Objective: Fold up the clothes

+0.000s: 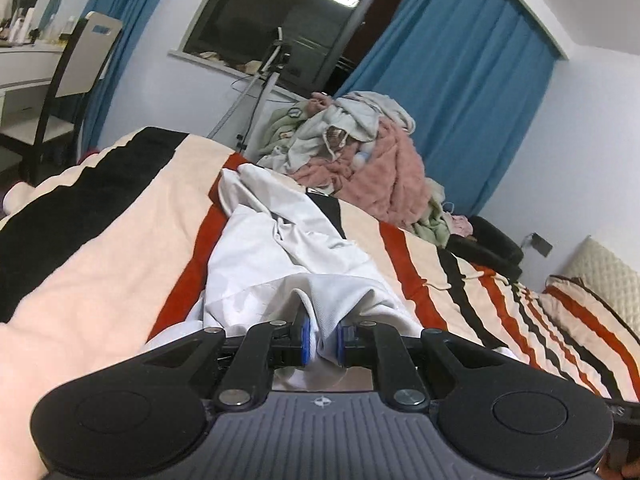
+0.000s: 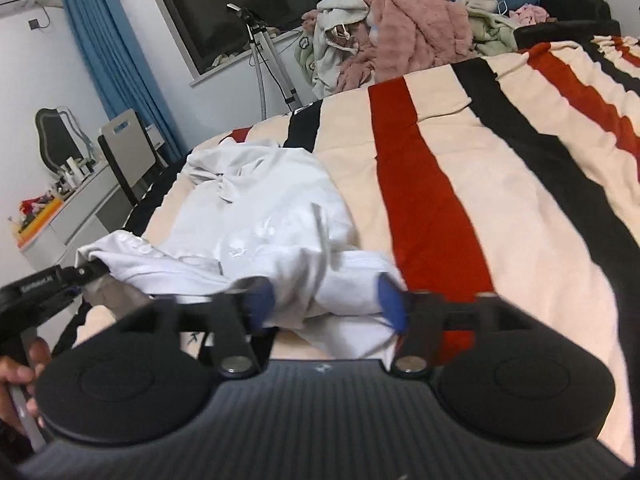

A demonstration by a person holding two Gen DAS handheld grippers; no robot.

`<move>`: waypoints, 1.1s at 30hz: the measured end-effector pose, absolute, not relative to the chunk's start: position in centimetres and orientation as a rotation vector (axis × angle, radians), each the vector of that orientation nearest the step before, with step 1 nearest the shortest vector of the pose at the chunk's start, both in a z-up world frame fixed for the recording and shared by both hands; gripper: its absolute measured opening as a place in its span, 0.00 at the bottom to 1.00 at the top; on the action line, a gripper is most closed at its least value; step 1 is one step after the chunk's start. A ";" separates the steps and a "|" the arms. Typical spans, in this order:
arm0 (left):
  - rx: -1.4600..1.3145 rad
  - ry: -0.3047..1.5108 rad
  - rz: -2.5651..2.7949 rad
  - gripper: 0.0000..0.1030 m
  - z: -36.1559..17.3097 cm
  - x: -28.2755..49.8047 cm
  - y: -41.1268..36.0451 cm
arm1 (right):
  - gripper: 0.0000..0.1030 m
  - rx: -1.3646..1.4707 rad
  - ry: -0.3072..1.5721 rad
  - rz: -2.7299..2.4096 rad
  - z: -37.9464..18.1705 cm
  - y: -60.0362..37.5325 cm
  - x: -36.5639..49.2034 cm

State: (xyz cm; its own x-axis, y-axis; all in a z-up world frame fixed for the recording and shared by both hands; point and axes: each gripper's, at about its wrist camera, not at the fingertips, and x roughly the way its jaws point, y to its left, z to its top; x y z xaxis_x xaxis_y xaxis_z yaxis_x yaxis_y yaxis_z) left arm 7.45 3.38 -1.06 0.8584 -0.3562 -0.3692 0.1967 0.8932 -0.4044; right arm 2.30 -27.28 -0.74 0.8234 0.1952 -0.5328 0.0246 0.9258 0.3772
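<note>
A white garment (image 1: 276,248) lies rumpled along the striped bed cover (image 1: 120,240); it also shows in the right wrist view (image 2: 256,208). My left gripper (image 1: 323,340) is shut on a fold of the white garment at its near end, blue pads pinching the cloth; it shows at the left edge of the right wrist view (image 2: 86,270), holding the garment's corner. My right gripper (image 2: 326,300) is open, its blue fingertips (image 2: 390,298) on either side of a bunched part of the white garment, not clamped.
A heap of pink, green and grey clothes (image 1: 352,148) sits at the far side of the bed, also in the right wrist view (image 2: 392,16). A chair (image 1: 68,92) and desk stand at the left. Blue curtains (image 1: 460,92) and a dark window lie behind.
</note>
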 end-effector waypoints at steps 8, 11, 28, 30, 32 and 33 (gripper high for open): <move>-0.410 0.464 -0.283 0.13 -1.6 8.4 3.7 | 0.63 0.273 0.476 0.040 0.5 -27.2 2.0; -0.421 0.461 -0.290 0.13 -1.3 8.0 3.6 | 0.63 0.284 0.452 0.018 0.4 -27.4 2.3; -0.367 0.445 -0.270 0.14 -0.9 6.2 3.0 | 0.61 0.096 0.390 -0.043 -1.0 -24.9 6.7; -0.357 0.442 -0.267 0.15 -0.8 5.7 2.9 | 0.61 0.123 0.319 -0.056 -0.4 -25.4 6.0; -0.347 0.439 -0.265 0.19 -0.7 5.1 2.8 | 0.61 0.111 0.242 -0.073 0.2 -25.6 5.3; -0.342 0.437 -0.264 0.20 -0.7 4.9 2.8 | 0.61 0.089 0.200 -0.082 0.6 -25.5 4.8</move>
